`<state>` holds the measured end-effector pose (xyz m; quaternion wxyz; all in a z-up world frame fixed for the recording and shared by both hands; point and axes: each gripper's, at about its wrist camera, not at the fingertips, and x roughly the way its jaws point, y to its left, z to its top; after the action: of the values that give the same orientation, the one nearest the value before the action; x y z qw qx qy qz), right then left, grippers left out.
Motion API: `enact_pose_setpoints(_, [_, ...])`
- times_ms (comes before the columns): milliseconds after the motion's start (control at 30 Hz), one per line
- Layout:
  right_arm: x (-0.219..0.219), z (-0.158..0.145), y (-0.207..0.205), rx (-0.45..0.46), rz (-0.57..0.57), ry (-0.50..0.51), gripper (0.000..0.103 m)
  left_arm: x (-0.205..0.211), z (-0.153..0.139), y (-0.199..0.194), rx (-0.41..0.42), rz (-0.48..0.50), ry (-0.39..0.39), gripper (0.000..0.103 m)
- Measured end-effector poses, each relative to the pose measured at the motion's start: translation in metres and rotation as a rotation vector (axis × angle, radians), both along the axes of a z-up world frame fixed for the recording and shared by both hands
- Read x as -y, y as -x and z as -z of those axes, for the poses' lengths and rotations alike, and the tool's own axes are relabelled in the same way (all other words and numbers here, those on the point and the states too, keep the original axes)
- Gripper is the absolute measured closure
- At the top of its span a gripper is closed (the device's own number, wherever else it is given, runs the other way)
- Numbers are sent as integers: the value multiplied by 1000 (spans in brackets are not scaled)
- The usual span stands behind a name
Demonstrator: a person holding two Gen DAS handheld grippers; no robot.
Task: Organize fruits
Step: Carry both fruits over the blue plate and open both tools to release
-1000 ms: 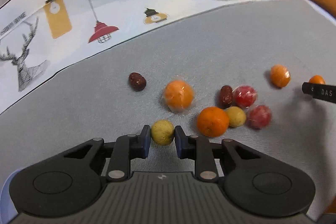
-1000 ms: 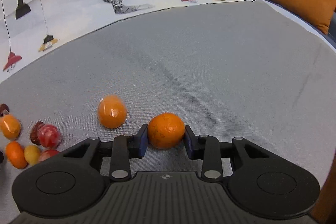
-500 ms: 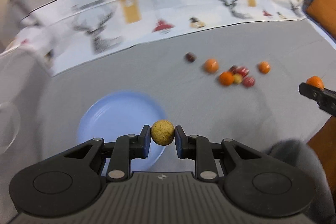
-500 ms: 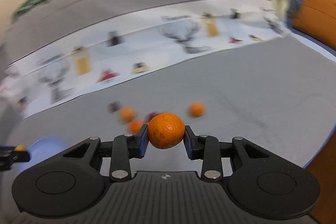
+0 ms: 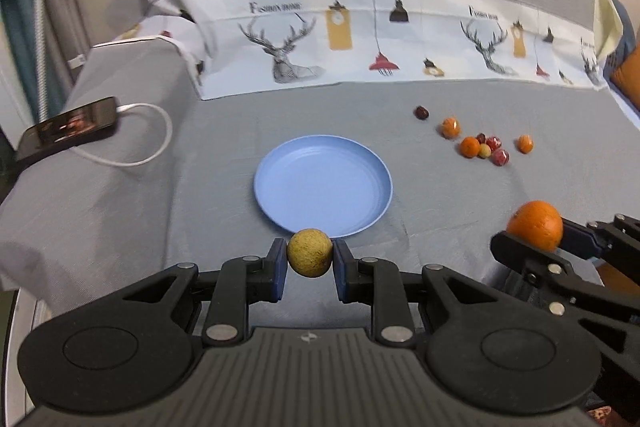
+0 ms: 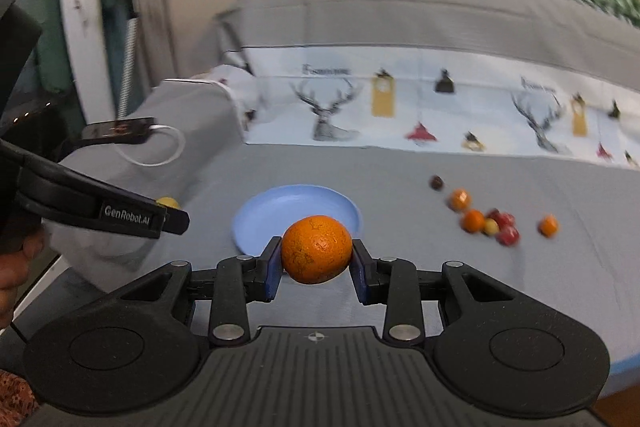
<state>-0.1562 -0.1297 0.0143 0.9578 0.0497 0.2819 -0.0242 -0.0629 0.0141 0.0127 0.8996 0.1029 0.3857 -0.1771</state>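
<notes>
My left gripper (image 5: 309, 259) is shut on a small yellow fruit (image 5: 309, 253), held above the near rim of an empty blue plate (image 5: 323, 183). My right gripper (image 6: 316, 255) is shut on an orange (image 6: 316, 243), held in front of the same plate (image 6: 276, 215). The orange also shows at the right of the left wrist view (image 5: 535, 225). Several loose fruits (image 5: 484, 146) lie in a cluster on the grey cloth right of the plate; they also show in the right wrist view (image 6: 490, 223).
A phone (image 5: 70, 127) with a white cable (image 5: 152, 131) lies on the grey armrest at left. A deer-print cloth (image 5: 360, 43) covers the back. An orange cushion (image 5: 630, 75) sits at far right. The left gripper's arm (image 6: 100, 211) crosses the right wrist view.
Both grippers have lifted their fruits off the cloth and pulled back and left, away from the fruit cluster. The blue plate has come into view in front of them.
</notes>
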Motion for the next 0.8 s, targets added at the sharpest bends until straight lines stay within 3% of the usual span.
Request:
enact_pose_setpoints(367, [-33, -17, 10, 28, -46, 60, 67, -35, -16, 16, 22, -52, 61, 77])
enact_pose_setpoints(800, [-33, -11, 0, -6, -47, 66, 67, -31, -13, 8, 23, -48, 69, 77])
